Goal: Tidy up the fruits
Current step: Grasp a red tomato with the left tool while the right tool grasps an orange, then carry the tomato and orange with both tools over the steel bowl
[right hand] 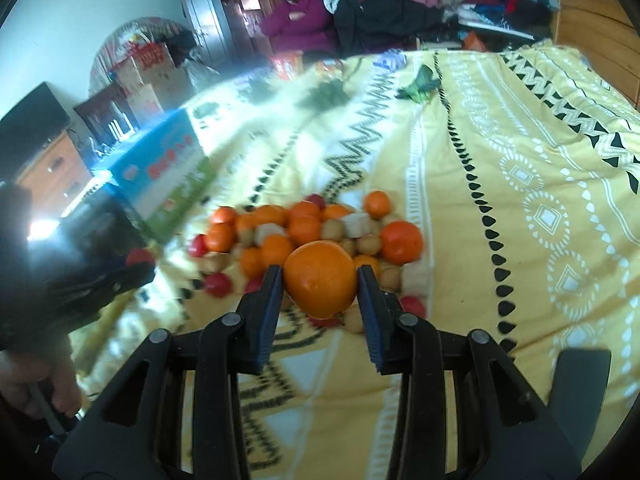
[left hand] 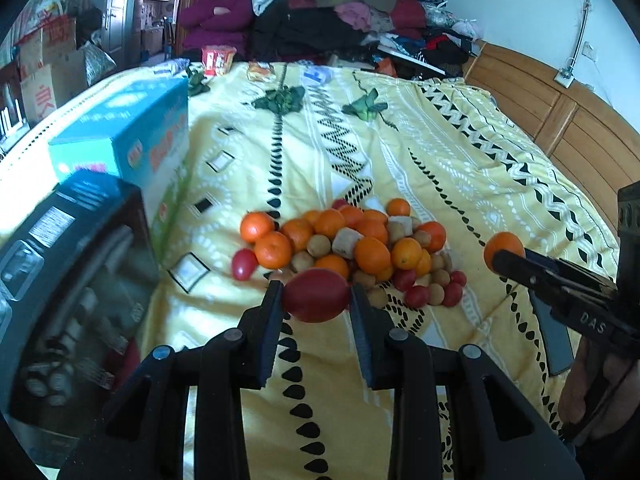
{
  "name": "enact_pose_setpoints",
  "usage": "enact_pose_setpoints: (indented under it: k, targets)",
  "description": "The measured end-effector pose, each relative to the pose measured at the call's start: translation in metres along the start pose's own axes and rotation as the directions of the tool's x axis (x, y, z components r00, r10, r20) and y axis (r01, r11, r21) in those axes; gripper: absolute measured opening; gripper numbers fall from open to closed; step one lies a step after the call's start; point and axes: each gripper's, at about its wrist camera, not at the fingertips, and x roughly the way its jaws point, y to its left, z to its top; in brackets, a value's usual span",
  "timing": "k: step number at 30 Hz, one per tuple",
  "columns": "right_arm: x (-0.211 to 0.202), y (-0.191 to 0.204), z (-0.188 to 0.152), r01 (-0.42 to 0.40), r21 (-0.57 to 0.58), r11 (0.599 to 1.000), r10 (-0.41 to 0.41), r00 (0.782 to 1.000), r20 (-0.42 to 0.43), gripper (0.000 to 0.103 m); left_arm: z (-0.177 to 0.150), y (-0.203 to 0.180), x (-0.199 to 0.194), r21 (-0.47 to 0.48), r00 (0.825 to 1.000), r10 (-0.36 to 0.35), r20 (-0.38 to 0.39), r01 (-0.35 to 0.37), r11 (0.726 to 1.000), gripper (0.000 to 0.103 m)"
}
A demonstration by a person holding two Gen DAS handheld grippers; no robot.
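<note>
A: Entry. Left hand-held gripper (left hand: 316, 296) is clamped on a smooth, dark red oval fruit (left hand: 316, 295), held above the yellow patterned bedspread (left hand: 460, 168). Right hand-held gripper (right hand: 320, 290) is clamped on a round orange citrus fruit (right hand: 321, 278); in the left wrist view the same orange fruit shows at 3 o'clock.

B: Where's the rest of the fruit?

A: A mixed pile of orange citrus, small red fruit and small tan round fruit (left hand: 348, 246) lies on the bedspread just beyond both grippers, at 12 o'clock from each. No sorted groups visible yet, so I judge the sorting barely begun.

B: Advice for the carry?

A: Keep each grip steady and light; the red fruit looks soft-skinned and could bruise or slip out sideways, since the fingers only catch its two ends. Set each fruit down on a flat bare stretch of bedspread, well apart from the pile and from each other, so colours don't remix. The bedding is soft, so round fruit may roll toward a dip.

B: Obstacles?

A: A light blue cardboard box (left hand: 128, 136) at 10 o'clock and a dark printed box (left hand: 72, 280) at 9 o'clock take up the left side. Green leafy vegetables (left hand: 280, 100) lie far off at 12 o'clock. A dark flat phone-like slab (left hand: 554, 332) lies at 4 o'clock. The right side looks freest.
</note>
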Motion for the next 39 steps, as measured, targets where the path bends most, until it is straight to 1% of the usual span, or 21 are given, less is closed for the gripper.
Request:
enact_pose_setpoints:
  k: [5,12,16,18,21,23,26,28,30,34,36,39]
  targets:
    - [-0.017,0.022,0.007,-0.02,-0.032,0.999,0.021,0.999,0.028,0.038,0.007,0.002,-0.031,0.011,0.998,0.017,0.056,-0.017,1.0,0.033]
    - [-0.039,0.053,0.015,-0.037,-0.077,0.996,0.043,0.996,0.075,0.038,0.011,0.009,-0.07,0.001,0.992,0.003,0.128,-0.003,1.0,0.033]
    - [-0.045,0.071,0.021,-0.053,-0.1,0.994,0.063,0.994,0.09,0.038,0.009,0.017,-0.096,-0.006,0.979,-0.03,0.201,0.031,0.999,0.033]
    - [-0.048,0.081,0.024,-0.066,-0.112,0.992,0.077,0.992,0.098,0.038,0.009,0.023,-0.109,-0.014,0.972,-0.029,0.232,0.033,0.999,0.033]
    - [-0.049,0.098,0.03,-0.094,-0.127,0.987,0.108,0.989,0.102,0.038,0.01,0.035,-0.126,-0.032,0.966,-0.01,0.257,0.019,0.999,0.033]
    - [-0.047,0.111,0.035,-0.111,-0.14,0.984,0.126,0.987,0.102,0.038,0.01,0.049,-0.137,-0.06,0.962,0.02,0.271,-0.003,0.998,0.033]
    - [-0.045,0.137,0.04,-0.142,-0.172,0.975,0.161,0.982,0.098,0.038,0.007,0.08,-0.156,-0.123,0.954,0.085,0.287,-0.051,0.991,0.033]
    - [-0.043,0.157,0.044,-0.173,-0.196,0.965,0.193,0.977,0.089,0.038,0.005,0.103,-0.167,-0.173,0.946,0.141,0.291,-0.093,0.981,0.033]
    - [-0.041,0.179,0.047,-0.199,-0.226,0.954,0.222,0.972,0.083,0.038,0.001,0.131,-0.181,-0.226,0.935,0.201,0.292,-0.137,0.965,0.033]
    - [-0.031,0.231,0.054,-0.277,-0.277,0.92,0.303,0.952,0.053,0.038,-0.013,0.188,-0.21,-0.327,0.903,0.313,0.294,-0.213,0.921,0.033]
    - [-0.026,0.258,0.056,-0.318,-0.301,0.899,0.343,0.939,0.031,0.038,-0.022,0.219,-0.225,-0.375,0.884,0.367,0.289,-0.248,0.893,0.033]
    - [-0.016,0.305,0.058,-0.385,-0.339,0.858,0.405,0.914,-0.013,0.038,-0.036,0.262,-0.244,-0.44,0.856,0.442,0.267,-0.3,0.846,0.033]
